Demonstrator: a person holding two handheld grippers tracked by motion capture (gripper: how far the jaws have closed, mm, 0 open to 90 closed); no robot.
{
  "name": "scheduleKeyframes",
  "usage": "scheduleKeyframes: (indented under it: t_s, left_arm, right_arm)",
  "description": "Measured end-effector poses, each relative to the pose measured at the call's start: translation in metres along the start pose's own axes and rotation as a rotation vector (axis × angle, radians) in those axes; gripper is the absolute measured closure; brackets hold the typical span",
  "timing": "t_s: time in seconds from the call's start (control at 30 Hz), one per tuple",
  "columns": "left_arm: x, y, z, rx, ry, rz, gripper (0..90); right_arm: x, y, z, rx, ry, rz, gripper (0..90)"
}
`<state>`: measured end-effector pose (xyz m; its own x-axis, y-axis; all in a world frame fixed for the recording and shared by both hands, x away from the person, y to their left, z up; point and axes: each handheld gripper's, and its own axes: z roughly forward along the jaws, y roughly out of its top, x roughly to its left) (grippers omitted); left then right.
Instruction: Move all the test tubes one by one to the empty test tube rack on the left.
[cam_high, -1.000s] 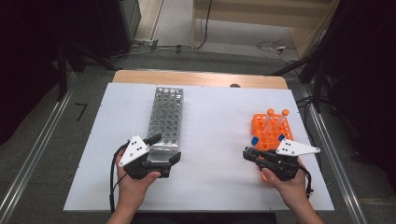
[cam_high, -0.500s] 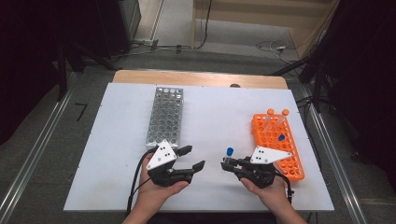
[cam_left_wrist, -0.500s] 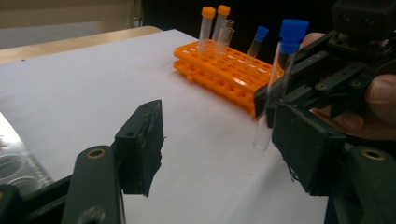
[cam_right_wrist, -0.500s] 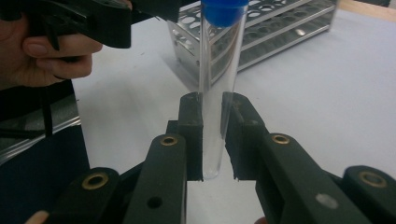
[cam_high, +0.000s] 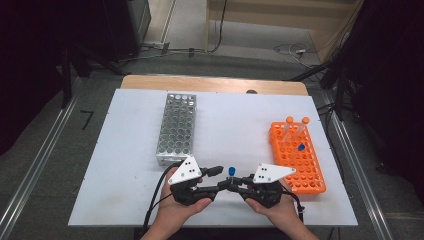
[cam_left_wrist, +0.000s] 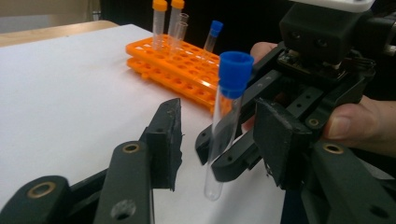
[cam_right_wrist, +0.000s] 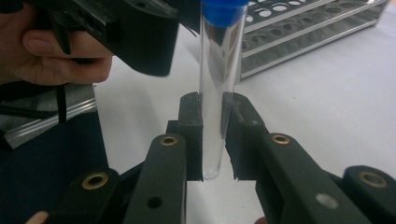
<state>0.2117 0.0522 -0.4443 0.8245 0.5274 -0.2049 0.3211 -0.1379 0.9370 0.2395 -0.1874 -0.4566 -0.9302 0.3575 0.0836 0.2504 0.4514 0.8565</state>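
Holding a clear tube w/ blue cap (cam_right_wrist: 217, 88) upright, the right gripper (cam_right_wrist: 213, 135) has its black pads clamped on the lower glass, just above the white table (cam_high: 125, 150) at the near edge. Left gripper (cam_left_wrist: 219, 135) faces it: jaws have just been closing, tube sits between them, but pads aren't pressing yet, a gap shows each side. Looks like a hand-over btwn grippers, roughly midway; tube is out of the rack, not yet placed anywhere. Farther right, orange plastic rack (cam_high: 296, 157), gridded w/ round holes, holds two orange-capped tubes (cam_high: 295, 125) plus one blue-capped. Farther left, metal rack (cam_high: 177, 127), long, shiny, perforated, looks empty: prob the destination, so most transfers remain.
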Motion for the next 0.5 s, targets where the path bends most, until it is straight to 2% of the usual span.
scheduleKeyframes:
  t_s: [0.3,0.5]
  left_arm:
    - [-0.0030,0.0001,0.0049,0.002,-0.023,0.002,61.9]
    - [-0.0045,0.0004,0.0056,-0.003,-0.045,0.011,73.7]
  right_arm:
    - [0.0064,0.0011,0.0035,0.008,0.027,-0.020,75.1]
    - [0.0091,0.0014,0.0051,0.011,0.048,-0.031,75.0]
